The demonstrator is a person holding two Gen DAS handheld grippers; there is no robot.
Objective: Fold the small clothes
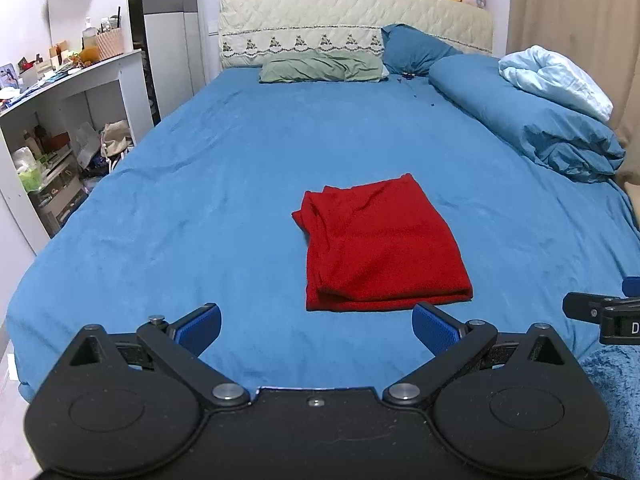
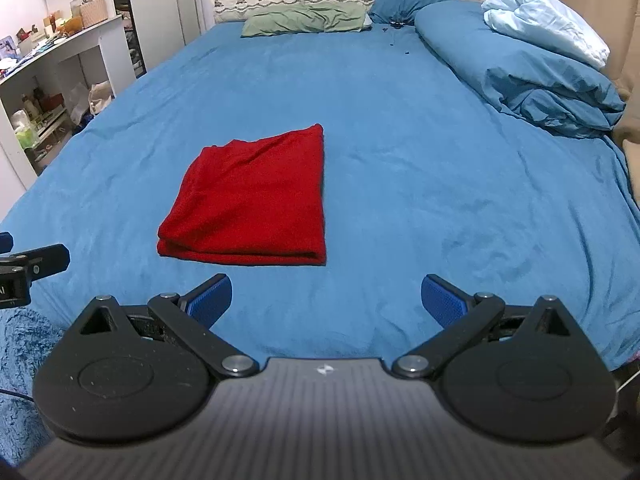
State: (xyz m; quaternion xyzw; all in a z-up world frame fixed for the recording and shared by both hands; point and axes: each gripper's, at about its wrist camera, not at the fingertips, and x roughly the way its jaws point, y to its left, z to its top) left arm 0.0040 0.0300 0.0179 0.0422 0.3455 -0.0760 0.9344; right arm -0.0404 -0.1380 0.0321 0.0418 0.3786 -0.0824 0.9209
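The red garment [image 1: 380, 248] lay folded into a neat rectangle on the blue bed [image 1: 200, 200], its long axis running away from the person, the thick folded edge nearest; the left gripper [image 1: 316, 326] hung just short of that edge, fingers spread wide and empty; the right gripper [image 2: 326, 300], likewise spread, stood off to the garment's right, so the left looked nearer.

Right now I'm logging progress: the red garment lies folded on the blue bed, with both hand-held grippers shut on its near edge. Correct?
Not quite. The red garment lies folded on the blue bed, but both wrist views show the left hand-held gripper and right hand-held gripper open, short of it.
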